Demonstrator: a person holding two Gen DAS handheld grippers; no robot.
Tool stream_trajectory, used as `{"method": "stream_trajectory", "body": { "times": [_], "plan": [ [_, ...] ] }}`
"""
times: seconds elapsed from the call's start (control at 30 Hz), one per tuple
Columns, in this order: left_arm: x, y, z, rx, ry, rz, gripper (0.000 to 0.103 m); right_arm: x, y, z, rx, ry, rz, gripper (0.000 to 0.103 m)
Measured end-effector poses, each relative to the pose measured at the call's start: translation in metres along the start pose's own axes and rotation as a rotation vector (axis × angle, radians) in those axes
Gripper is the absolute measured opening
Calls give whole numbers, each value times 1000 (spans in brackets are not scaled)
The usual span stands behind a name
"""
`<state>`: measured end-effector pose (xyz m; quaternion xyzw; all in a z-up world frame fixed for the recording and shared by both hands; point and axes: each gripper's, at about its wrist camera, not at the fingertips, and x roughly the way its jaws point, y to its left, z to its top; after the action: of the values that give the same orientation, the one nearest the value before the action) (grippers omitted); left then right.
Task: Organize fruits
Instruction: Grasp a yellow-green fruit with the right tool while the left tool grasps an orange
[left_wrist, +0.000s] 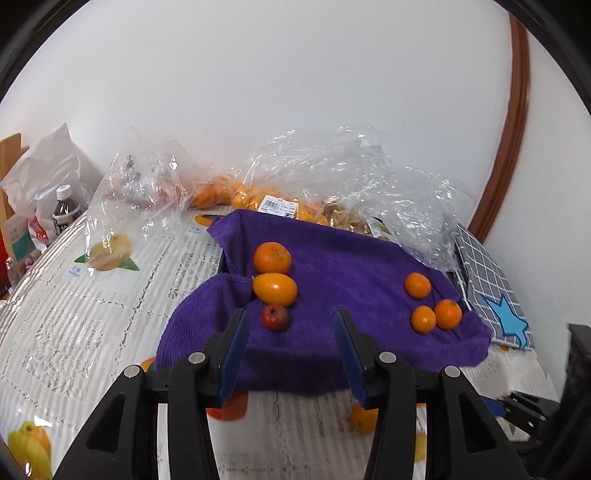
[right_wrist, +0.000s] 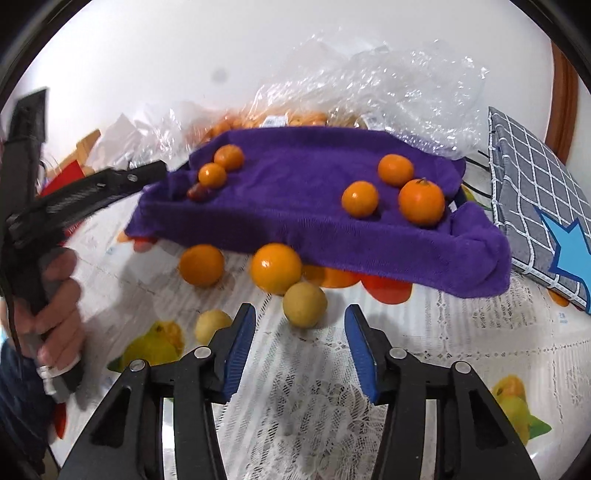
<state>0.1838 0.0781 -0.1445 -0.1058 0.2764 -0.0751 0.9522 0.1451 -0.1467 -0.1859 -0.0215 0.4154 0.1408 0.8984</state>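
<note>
A purple terry towel (left_wrist: 332, 280) had been spread over a raised support on the table (right_wrist: 461, 362), seemingly as a sorting surface; the fruits on it were laid in two groups. Ahead and left of the left fingers (left_wrist: 291, 332) a column had been formed: a round orange tangerine (left_wrist: 272, 257) farthest, an oval yellow-orange fruit (left_wrist: 275, 288) touching it, and a small red fruit (left_wrist: 275, 317) just beyond the left fingertip (left_wrist: 236, 332). Ahead and to the right of those fingers three small orange citrus fruits (left_wrist: 433, 307) were clustered, presumably as a second sort.

Beyond the right fingers (right_wrist: 300, 325), unsorted fruit was left on the lace tablecloth at the towel's near edge: a pale yellow round fruit (right_wrist: 304, 304) nearest, between the tips and slightly past them; a glossy orange fruit (right_wrist: 276, 268) behind it; another orange one (right_wrist: 201, 265) and a small pale yellow one (right_wrist: 213, 325) to the left.

Both pairs of fingers were parted and nothing was gripped or touched by either. The pale fruit was judged the right pair's likely next pick.
</note>
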Motion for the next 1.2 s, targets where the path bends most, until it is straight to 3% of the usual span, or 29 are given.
{"method": "stream_trajectory", "body": {
  "times": [0.17, 0.2, 0.37, 0.57, 0.8, 0.97, 1.2],
  "plan": [
    [-1, -4, -10, 36, 39, -9, 48, 11, -2, 4, 5, 24, 10, 34],
    [0, -6, -12, 44, 50, -21, 48, 13, -3, 6, 7, 25, 18, 27],
    [1, -14, -16, 80, 88, -70, 48, 5, -12, 4, 42, -5, 33, 27],
    [8, -30, -26, 130, 173, -135, 48, -16, -34, -4, 47, -62, -82, 27],
    [21, -39, -33, 162, 263, -155, 48, -16, -67, -10, 140, -25, -99, 27],
    [25, -49, -37, 201, 295, -174, 49, -14, -61, -11, 119, -26, -138, 27],
    [32, -59, -41, 254, 343, -197, 47, -14, -61, -11, 117, -28, -117, 27]
  ]
}}
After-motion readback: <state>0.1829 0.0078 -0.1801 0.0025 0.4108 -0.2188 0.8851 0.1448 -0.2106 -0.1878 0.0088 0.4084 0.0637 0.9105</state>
